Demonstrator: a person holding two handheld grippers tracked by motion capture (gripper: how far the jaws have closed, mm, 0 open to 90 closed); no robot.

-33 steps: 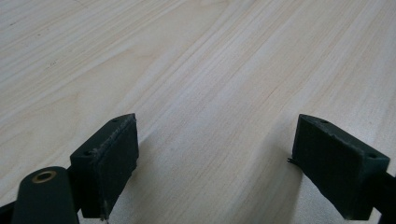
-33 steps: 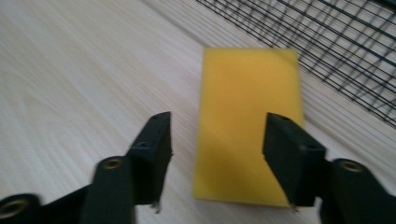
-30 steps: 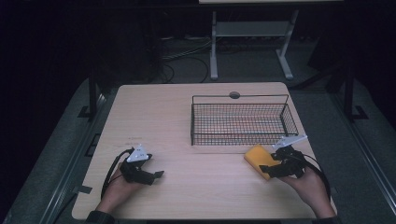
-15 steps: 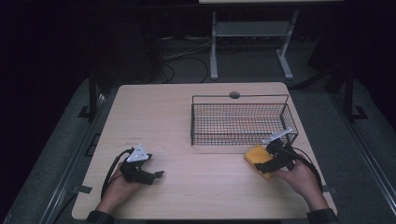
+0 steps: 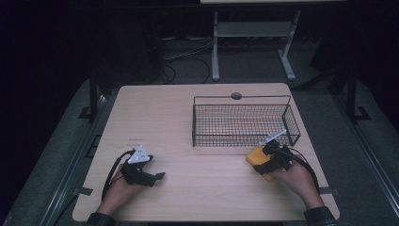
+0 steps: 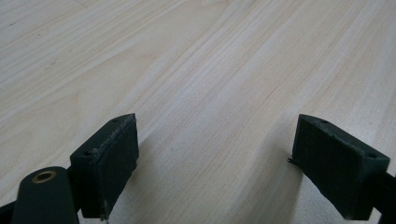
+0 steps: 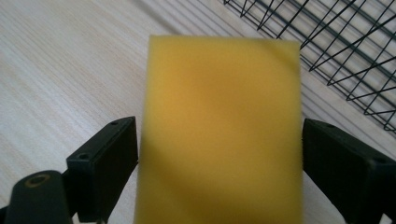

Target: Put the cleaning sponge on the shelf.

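1. We held the right tongs spread, freshly widened, around the flat yellow rectangular sponge, pads just clear.
2. It lay on the pale wooden surface beside the black wire basket.
3. Our left tongs stood spread, empty.

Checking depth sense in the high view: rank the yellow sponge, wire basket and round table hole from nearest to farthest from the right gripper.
1. Yellow sponge: between the jaws of the right gripper, near the table's front right.
2. Wire basket: just beyond the sponge, on the table's right half.
3. Round table hole: behind the basket, at the far edge.
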